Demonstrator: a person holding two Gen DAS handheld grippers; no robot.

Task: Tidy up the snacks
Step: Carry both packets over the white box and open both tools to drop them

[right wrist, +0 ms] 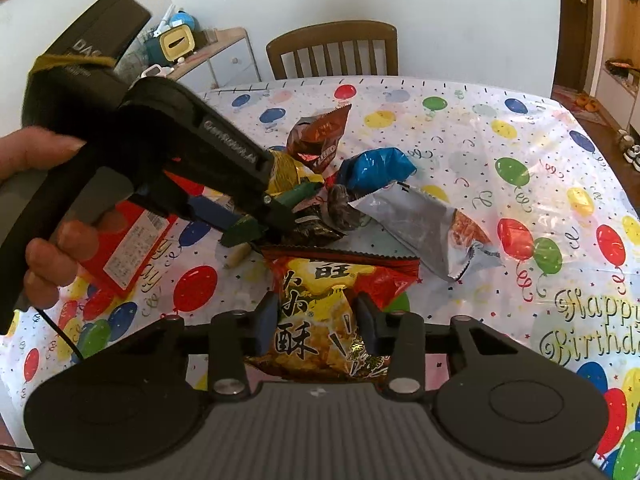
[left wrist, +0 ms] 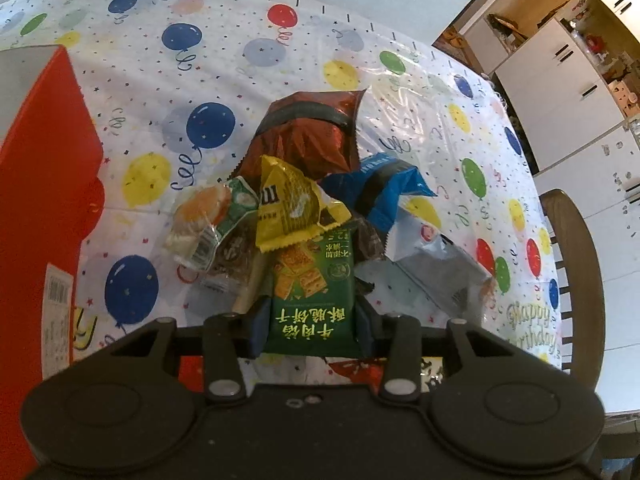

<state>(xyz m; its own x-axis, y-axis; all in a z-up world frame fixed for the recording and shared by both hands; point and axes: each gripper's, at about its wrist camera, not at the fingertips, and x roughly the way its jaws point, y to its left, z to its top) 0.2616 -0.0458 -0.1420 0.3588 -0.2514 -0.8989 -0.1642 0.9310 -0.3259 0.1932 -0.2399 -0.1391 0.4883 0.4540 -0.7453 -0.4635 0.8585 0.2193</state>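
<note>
The left tongs [left wrist: 312,322] are narrowed onto a green pack [left wrist: 310,292], its blue pads pressing both sides; the pack's white writing is Chinese, above a picture of square crackers. The right tongs [right wrist: 318,326] are likewise narrowed onto a red-and-yellow bag [right wrist: 336,308] printed with large Chinese characters, the top seam zigzag-cut. Both packs sit at the near edge of the snack heap in the middle of the surface [left wrist: 224,64].

In the heap a yellow sachet [left wrist: 294,204] lies on the green pack's far end, a clear-wrapped bun [left wrist: 204,220] to its left, a brown foil bag [left wrist: 312,132] behind, a blue bag [left wrist: 380,192] and a silver bag [left wrist: 436,264] to the right. From the right wrist view the brown bag [right wrist: 320,140] shows lettering too small to read.

The cloth is white with coloured balloons and reads "Happy Birthday" [right wrist: 592,328] near its right edge. A red box [left wrist: 44,184] with a white printed label stands at the left edge. A hand [right wrist: 44,216] grips the left tool, whose barrel bears unreadable white lettering. The far half of the surface lies bare; a chair [right wrist: 332,50] stands at the far edge and another chair [left wrist: 576,264] at the right edge.
</note>
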